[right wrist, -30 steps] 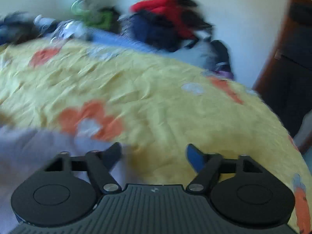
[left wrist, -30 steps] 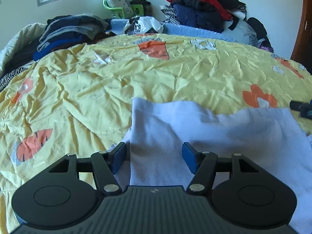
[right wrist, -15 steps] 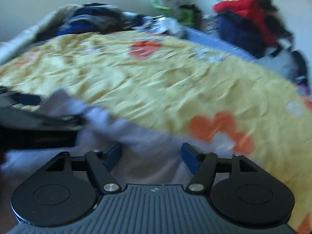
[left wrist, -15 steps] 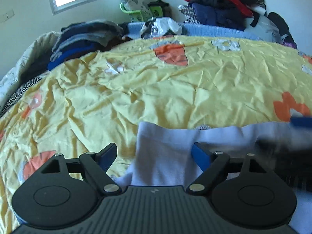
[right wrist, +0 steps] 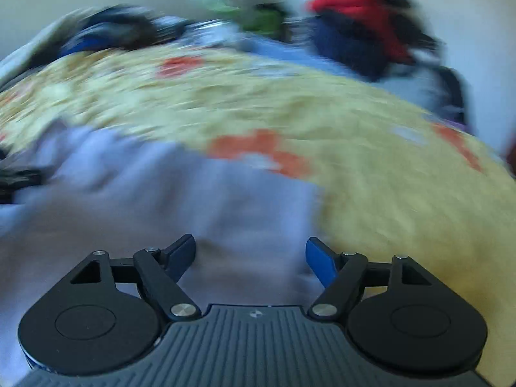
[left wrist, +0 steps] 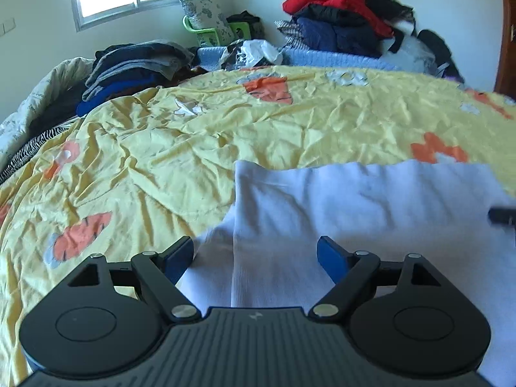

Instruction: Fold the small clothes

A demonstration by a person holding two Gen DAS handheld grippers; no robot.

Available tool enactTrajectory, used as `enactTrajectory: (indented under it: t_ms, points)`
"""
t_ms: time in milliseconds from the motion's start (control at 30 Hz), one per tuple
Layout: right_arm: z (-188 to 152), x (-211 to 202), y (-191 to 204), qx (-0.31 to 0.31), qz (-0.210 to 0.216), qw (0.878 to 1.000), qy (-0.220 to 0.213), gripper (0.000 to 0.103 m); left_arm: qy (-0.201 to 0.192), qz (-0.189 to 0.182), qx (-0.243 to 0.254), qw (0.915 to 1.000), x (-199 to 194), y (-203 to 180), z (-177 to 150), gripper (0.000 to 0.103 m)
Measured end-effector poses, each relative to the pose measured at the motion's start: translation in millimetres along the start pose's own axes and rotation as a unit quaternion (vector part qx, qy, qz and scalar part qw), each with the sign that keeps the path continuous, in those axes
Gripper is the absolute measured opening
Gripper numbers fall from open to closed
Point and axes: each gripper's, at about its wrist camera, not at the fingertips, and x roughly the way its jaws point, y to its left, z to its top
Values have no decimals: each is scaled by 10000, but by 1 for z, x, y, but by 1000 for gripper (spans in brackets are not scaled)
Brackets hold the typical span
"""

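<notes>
bed [left wrist: 290, 135]: yellow sheet fills my view | cloth [left wrist: 338, 206]: pale, flat on bed, 5 o'clock | left tool [left wrist: 254, 256]: I see jaws wide, just opened, gripping nothing | right tool [right wrist: 251, 254]: same, over cloth

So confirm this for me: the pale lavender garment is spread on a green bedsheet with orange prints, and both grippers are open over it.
Not green: the bedsheet is yellow, as the left wrist view shows. The rest holds: the pale lavender garment lies on it, with the left gripper and right gripper open over it.
</notes>
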Motion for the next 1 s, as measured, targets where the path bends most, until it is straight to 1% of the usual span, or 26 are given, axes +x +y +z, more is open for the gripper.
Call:
enactTrajectory:
  t_ms: [33,67,100,167,200,233,267,300,333,367,433,500,567,633,733,867,1000]
  points:
    - [-2,-8,-8,231,-146,9996,-105,76,-53,-61,-20,10000,-8,1,-4,84]
    - [-5,-19,-14,396,-210,9986,-269,76,-116,-119,-37,9999,-16,1,-9,84]
    - [-9,-31,-16,462,-107,9980,-424,76,-114,-145,-4,9998,-19,-1,-12,85]
    - [-18,-50,-8,373,362,9970,-579,77,-9,-128,189,9997,-19,-8,-20,85]
    - [-24,-56,-1,231,611,9962,-572,78,5,-58,281,9996,-18,-11,-25,85]
    - [-26,-56,6,77,731,9960,-501,78,3,32,350,9994,-18,-14,-29,85]
    - [-30,-54,13,-94,728,9966,-370,78,-23,56,357,9993,-21,-16,-32,85]
    - [-35,-50,17,-215,618,9976,-225,78,-41,40,338,9994,-24,-16,-35,85]
    - [-39,-46,18,-220,400,9989,-89,78,-40,-1,318,9995,-27,-16,-36,85]
    - [-41,-45,16,-52,226,9997,-90,79,-33,-45,293,9996,-31,-16,-38,85]
    - [-46,-61,10,396,141,9988,-268,79,-48,-43,229,9997,-36,-17,-42,85]
    - [-52,-78,17,381,245,9976,-518,81,-43,-41,152,9999,-38,-17,-45,85]
    - [-54,-88,30,226,338,9975,-573,81,-26,-54,10,10000,-40,-15,-48,85]
    - [-58,-95,43,75,430,9977,-523,82,-12,-80,-94,9999,-42,-14,-51,85]
    - [-65,-94,54,78,502,9980,-376,82,12,-128,-146,9998,-48,-14,-56,85]
    - [-77,-93,57,252,480,9982,-250,84,32,-164,-122,9998,-53,-13,-61,85]
    - [-83,-93,60,235,424,9985,-242,86,50,-181,-117,9998,-56,-12,-64,85]
